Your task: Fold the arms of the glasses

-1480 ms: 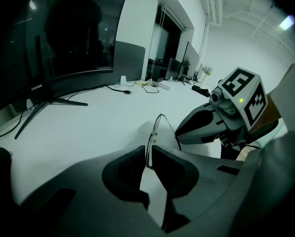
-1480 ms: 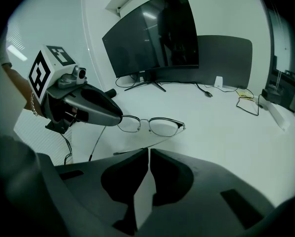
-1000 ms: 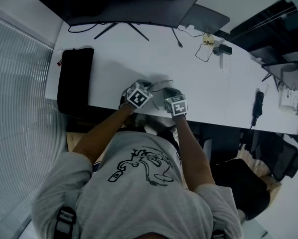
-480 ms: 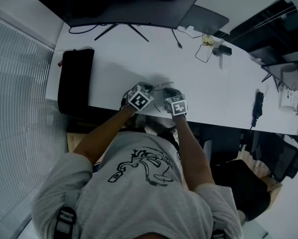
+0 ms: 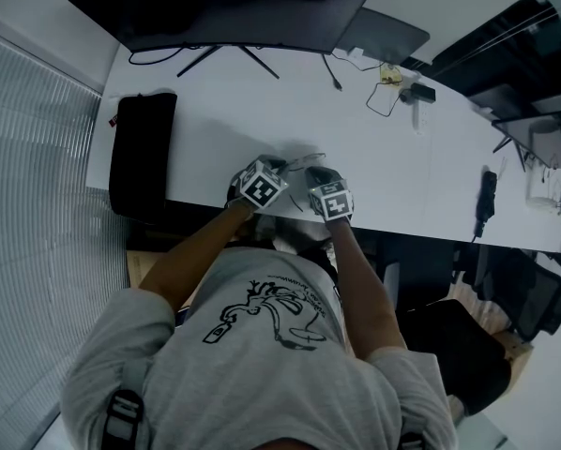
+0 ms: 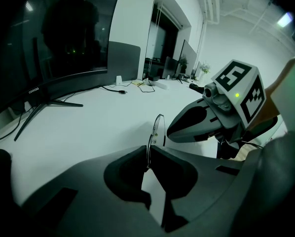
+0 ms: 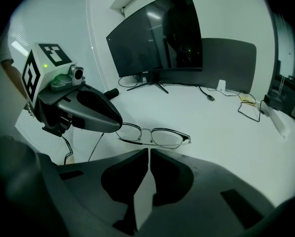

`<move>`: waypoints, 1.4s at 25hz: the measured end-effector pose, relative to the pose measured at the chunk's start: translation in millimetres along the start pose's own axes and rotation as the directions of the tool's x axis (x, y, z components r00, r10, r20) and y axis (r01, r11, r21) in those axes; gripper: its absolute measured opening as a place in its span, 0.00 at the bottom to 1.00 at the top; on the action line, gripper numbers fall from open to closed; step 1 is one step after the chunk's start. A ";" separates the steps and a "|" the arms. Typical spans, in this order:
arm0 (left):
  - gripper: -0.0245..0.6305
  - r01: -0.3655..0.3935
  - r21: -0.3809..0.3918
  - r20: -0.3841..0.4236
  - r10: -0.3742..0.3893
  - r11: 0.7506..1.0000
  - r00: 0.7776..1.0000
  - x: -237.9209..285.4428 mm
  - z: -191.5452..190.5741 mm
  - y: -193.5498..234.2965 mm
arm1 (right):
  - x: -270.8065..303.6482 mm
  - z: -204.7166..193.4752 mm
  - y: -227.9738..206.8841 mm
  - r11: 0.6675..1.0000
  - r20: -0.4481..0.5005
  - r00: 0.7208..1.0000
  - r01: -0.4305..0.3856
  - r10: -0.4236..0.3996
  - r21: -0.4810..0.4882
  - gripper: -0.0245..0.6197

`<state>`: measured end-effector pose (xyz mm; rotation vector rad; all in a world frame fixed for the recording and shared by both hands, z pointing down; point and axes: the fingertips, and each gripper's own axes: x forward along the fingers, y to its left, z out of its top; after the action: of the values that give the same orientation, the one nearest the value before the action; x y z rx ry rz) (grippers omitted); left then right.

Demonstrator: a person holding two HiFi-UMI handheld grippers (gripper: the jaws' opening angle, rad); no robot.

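Note:
Thin metal-rimmed glasses (image 7: pixel 162 137) lie on the white table (image 5: pixel 215 101) just beyond my right gripper's tips. In the head view the glasses (image 5: pixel 302 163) show as a faint wire shape between the two grippers. My left gripper (image 6: pixel 148 149) is shut on the glasses (image 6: pixel 157 127) at one end, and the thin wire runs edge-on between its pads. Seen from the right gripper view, the left gripper (image 7: pixel 119 124) covers the frame's left end. My right gripper (image 7: pixel 149 152) is shut with nothing in it, a short way in front of the lenses, its jaws touching.
A wide dark monitor (image 5: pixel 234 7) stands at the back of the table. A black bag (image 5: pixel 142 148) lies at the left edge. Cables and small items (image 5: pixel 393 87) sit at the back right. Both grippers work near the table's front edge, with a chair (image 5: pixel 459 345) behind.
The wire arc of the glasses between the grippers looks shorter and flatter than a second ago. Both hands have kept their places.

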<state>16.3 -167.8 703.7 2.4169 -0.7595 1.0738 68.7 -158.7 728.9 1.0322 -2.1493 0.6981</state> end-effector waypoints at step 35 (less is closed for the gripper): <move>0.10 -0.018 0.010 0.009 0.018 1.000 1.000 2.9 9.2 22.3 | -14.0 -29.7 41.4 0.999 -0.043 0.999 0.007 -0.009 -0.043 0.66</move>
<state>9.3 -191.0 703.0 2.4289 -0.7824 1.0774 51.2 -108.8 730.4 0.9937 -2.1131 0.6617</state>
